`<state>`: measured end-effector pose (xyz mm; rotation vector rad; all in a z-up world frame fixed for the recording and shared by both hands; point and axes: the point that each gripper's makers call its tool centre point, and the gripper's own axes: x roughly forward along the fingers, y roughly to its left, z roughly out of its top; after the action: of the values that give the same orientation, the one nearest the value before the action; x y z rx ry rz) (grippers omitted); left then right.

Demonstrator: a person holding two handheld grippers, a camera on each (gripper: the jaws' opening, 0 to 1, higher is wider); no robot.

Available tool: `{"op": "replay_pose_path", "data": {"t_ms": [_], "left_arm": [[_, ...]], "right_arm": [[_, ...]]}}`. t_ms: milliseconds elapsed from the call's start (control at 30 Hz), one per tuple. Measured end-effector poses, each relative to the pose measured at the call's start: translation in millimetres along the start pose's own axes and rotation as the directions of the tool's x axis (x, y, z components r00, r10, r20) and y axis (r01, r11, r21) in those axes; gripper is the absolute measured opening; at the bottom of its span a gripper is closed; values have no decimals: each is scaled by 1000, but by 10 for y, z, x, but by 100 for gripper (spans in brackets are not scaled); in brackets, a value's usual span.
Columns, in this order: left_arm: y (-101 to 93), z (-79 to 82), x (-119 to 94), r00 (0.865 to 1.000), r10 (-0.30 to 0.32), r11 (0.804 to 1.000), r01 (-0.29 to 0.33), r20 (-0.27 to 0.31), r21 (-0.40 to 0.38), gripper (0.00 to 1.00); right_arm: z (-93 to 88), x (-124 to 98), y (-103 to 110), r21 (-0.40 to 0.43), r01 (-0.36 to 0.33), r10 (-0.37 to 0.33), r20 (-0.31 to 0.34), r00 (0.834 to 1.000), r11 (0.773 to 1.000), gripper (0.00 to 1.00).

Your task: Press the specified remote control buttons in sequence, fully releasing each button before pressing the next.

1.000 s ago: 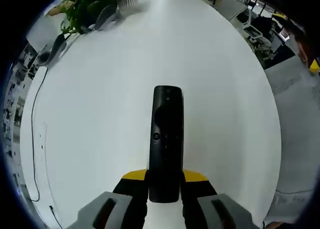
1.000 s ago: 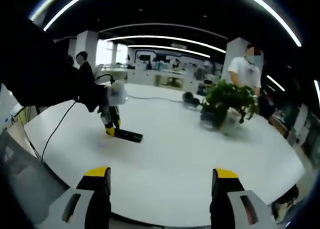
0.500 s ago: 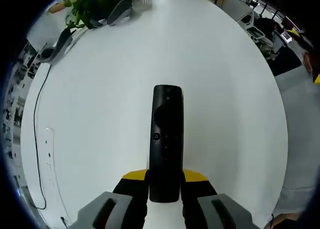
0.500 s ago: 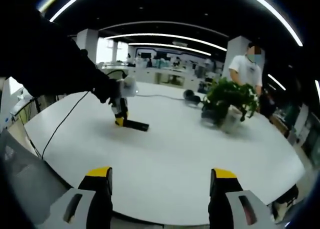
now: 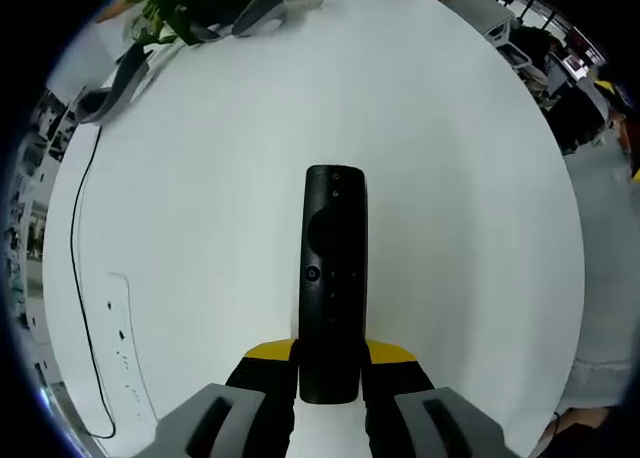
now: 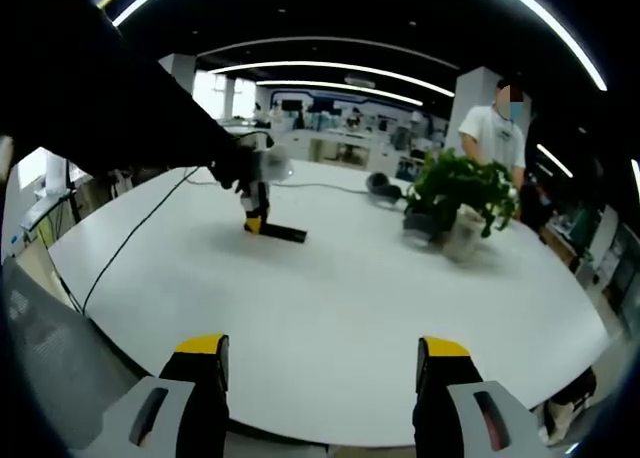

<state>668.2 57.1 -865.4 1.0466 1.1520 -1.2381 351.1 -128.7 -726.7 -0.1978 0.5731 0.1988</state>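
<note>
Left gripper (image 5: 330, 366) — yellow-tipped jaws clamping the near end of a slim black rectangular remote control (image 5: 333, 278), which is lying flat on the large white oval table (image 5: 450, 178) and pointing away along the jaws. Right gripper (image 6: 318, 378) — jaws standing wide apart, holding nothing, hovering over the table's near edge, well apart from the remote. Green leafy potted plant (image 6: 455, 198) sitting toward the table's far side; thin black cable (image 5: 80, 238) trailing along its edge.

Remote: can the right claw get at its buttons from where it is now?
Probably yes, after a long reach. The remote is held button-side up in the left claw, far across the white table from the open, empty right claw, with bare tabletop between.
</note>
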Motion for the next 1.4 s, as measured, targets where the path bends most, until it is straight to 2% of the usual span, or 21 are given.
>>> {"op": "replay_pose_path", "data": {"t_ms": [267,367,467,533,600,733,767,800,833,900,933,1000,1033,1067,1100,1133,1167,1200,1233,1300,1400], "left_arm": [[-33,-3,-9,1000,23,1000,-23,0,-7,25],[85,-18,-27,994,112,989,-110,11,-99,33],[81,-36,-33,992,114,985,-106,57,-138,38],[151,-73,-67,981,183,966,-166,71,-198,44],[157,-82,-93,965,234,957,-209,115,-200,48],[23,-161,-105,950,262,931,-204,168,-302,57],[22,-195,-126,937,295,917,-224,184,-331,60],[-8,-218,-129,934,302,909,-222,191,-353,66],[-114,-227,-114,933,283,905,-183,221,-385,72],[-153,-252,-138,909,329,887,-204,256,-414,82],[-203,-273,-150,902,337,880,-200,271,-430,82],[-294,-379,-185,881,384,839,-208,277,-503,87],[-361,-375,-211,860,399,826,-188,317,-531,91],[-431,-385,-225,854,396,820,-164,337,-548,92],[-514,-403,-236,854,388,802,-126,348,-584,91],[-647,-380,-262,845,366,788,-58,391,-612,90],[-699,-381,-292,833,371,782,-42,411,-622,90],[-763,-392,-357,805,402,767,-35,437,-641,91],[-827,-403,-393,791,409,757,-16,455,-653,93],[-985,-446,-482,764,418,720,51,491,-692,97],[-1154,-576,-680,713,483,692,45,509,-721,100]], "right_arm": [[12,-17,13,6,-6,6,2,1000,1000,76],[17,-16,12,2,-4,4,3,1000,1000,76],[17,-16,15,-1,-3,3,1,1000,1000,76],[16,-14,17,-4,-3,3,0,1000,1000,77],[14,-10,19,-9,-3,3,-1,1000,1000,77],[14,-12,15,-12,-1,0,-4,1000,1000,76],[15,-13,10,-8,2,-2,-2,1000,1000,76],[15,-12,8,-8,3,-3,-1,1000,1000,76],[16,-13,9,-9,3,-3,0,1000,1000,76],[23,-14,15,-14,3,-3,3,1000,1000,76],[26,-16,14,-16,3,-3,4,1000,1000,76],[22,-13,15,-15,5,-5,5,1000,1000,77],[15,-11,11,-16,6,-6,2,1000,1000,77],[11,-10,12,-16,6,-6,-1,1000,1000,77],[11,-9,14,-17,5,-5,-1,1000,1000,78],[15,-9,15,-17,4,-4,2,1000,1000,78],[16,-9,14,-17,5,-5,3,1000,1000,79],[9,-7,15,-16,4,-4,-1,1000,1000,79],[4,-5,18,-16,2,-3,-4,1000,1000,79],[-2,-3,20,-18,1,-1,-8,1000,1000,78],[8,-11,21,-15,1,-1,-2,1000,1000,80]]}}
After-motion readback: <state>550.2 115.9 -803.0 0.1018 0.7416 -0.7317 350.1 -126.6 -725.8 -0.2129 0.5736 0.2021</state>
